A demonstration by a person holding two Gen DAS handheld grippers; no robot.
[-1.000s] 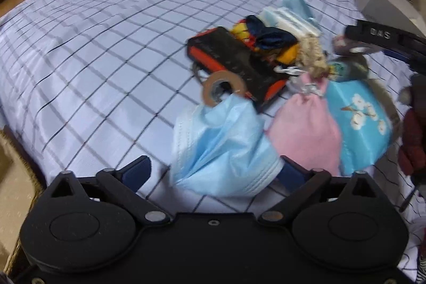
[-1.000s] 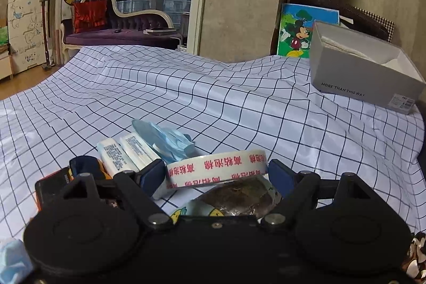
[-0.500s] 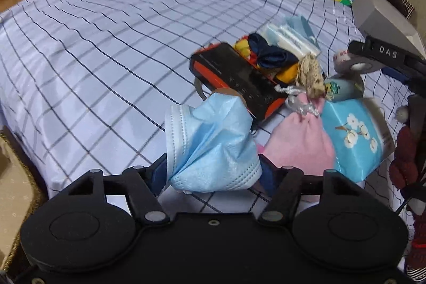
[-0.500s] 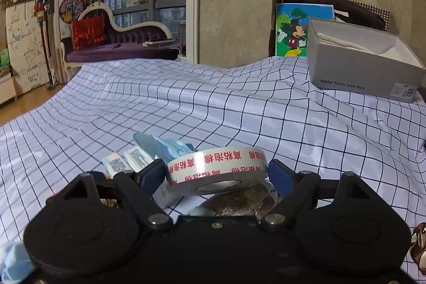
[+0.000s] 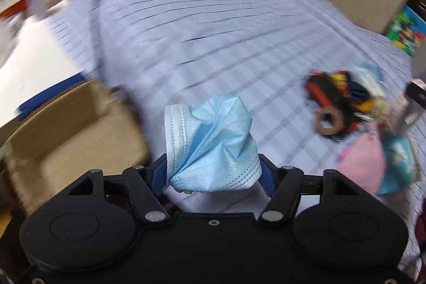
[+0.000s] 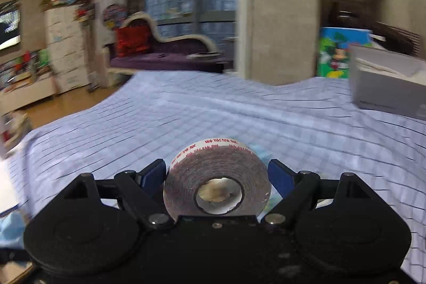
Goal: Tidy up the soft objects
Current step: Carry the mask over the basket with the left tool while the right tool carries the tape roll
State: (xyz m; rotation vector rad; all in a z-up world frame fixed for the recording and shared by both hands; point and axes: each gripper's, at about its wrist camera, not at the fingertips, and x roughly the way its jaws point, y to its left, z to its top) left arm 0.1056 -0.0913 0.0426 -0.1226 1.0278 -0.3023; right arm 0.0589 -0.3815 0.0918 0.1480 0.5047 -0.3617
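Mask: blue pleated face mask [image 5: 213,143], crumpled, low centre of left wrist view, held up above the checked bedsheet [image 5: 213,25].
Handling (judged): v. light, limp, no stiffness; pleats bunch and slide, so it likely sags or slips if pinched at a loose edge. Best hold looks like the gathered fold at its base, where layers stack.
Left gripper: left gripper [image 5: 213,175] clenched on the mask's lower bunch, jaws narrowed to the wad; both blue pads press the fabric, upper part flares free.
Tape: tape roll [image 6: 217,182], red print on white rim, low centre of right wrist view. Stiff, holds its shape; a hard item, not a soft one.
Right gripper: right gripper [image 6: 217,177] grasping the roll across its width, jaws roughly half open, pads tight to both sides.
Box, lower left: brown cardboard box [image 5: 66,135] just off the bed edge; probably a drop spot, can't tell for sure.
Pile, right edge: mixed clutter [image 5: 354,108] on the sheet, blurred; pink pouch [image 5: 362,164] below it.
Grey box: grey box [image 6: 386,79] on the bed, right of right wrist view.
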